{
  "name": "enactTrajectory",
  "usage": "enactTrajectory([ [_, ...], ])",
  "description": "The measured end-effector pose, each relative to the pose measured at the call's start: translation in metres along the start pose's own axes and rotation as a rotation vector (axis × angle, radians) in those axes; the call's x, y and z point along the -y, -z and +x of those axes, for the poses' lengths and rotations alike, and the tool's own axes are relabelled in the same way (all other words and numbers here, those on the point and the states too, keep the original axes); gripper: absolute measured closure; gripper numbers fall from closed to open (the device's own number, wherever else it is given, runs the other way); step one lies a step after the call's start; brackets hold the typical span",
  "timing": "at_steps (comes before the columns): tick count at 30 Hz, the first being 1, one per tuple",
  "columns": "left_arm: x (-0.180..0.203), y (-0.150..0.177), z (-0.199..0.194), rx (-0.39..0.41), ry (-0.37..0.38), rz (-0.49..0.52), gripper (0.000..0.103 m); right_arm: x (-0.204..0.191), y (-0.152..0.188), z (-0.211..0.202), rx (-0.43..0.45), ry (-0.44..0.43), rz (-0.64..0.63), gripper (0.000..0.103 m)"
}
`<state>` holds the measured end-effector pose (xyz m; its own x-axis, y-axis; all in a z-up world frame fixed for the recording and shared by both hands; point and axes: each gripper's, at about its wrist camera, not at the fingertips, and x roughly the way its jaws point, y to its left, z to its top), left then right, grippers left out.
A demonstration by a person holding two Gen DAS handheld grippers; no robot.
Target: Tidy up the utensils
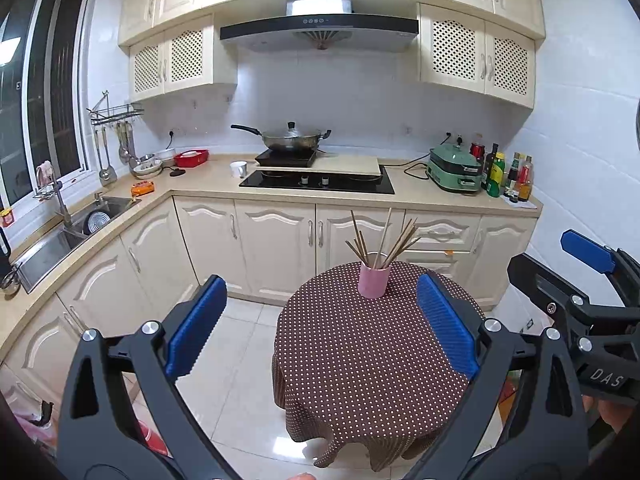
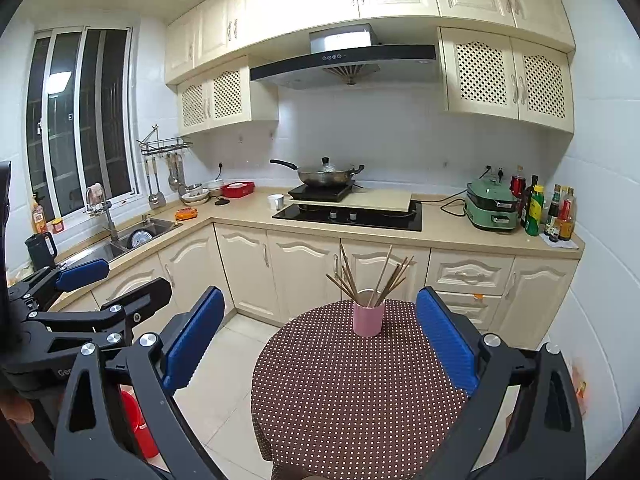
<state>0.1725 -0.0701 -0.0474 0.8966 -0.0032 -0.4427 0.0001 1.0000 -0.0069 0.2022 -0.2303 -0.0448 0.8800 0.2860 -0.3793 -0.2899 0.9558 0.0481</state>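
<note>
A pink cup (image 1: pixel 374 282) (image 2: pixel 368 318) stands upright near the far edge of a small round table with a brown polka-dot cloth (image 1: pixel 360 368) (image 2: pixel 352 396). Several wooden chopsticks (image 1: pixel 382 240) (image 2: pixel 374 276) fan out of it. My left gripper (image 1: pixel 320 320) (image 2: pixel 116 284) is open and holds nothing, back from the cup above the table's near side. To its right, my right gripper (image 2: pixel 320 336) (image 1: pixel 560 264) is also wide open and holds nothing. The cup shows far off between its blue pads (image 2: pixel 446 340).
Behind the table runs an L-shaped counter (image 1: pixel 208 184) with cream cabinets below. It holds a sink (image 1: pixel 92 216), a wok (image 1: pixel 294 138) on a cooker, a green appliance (image 1: pixel 456 170) and bottles (image 1: pixel 508 176). A red bucket (image 2: pixel 136 424) stands on the tiled floor at the left.
</note>
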Motion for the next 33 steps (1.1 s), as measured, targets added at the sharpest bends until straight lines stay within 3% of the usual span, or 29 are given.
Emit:
enactTrajectory([
  [33,-0.037,-0.008,-0.035,0.151,-0.042,-0.008,0.008,-0.035,-0.013,-0.021,0.091,0.005,-0.036,0.009],
])
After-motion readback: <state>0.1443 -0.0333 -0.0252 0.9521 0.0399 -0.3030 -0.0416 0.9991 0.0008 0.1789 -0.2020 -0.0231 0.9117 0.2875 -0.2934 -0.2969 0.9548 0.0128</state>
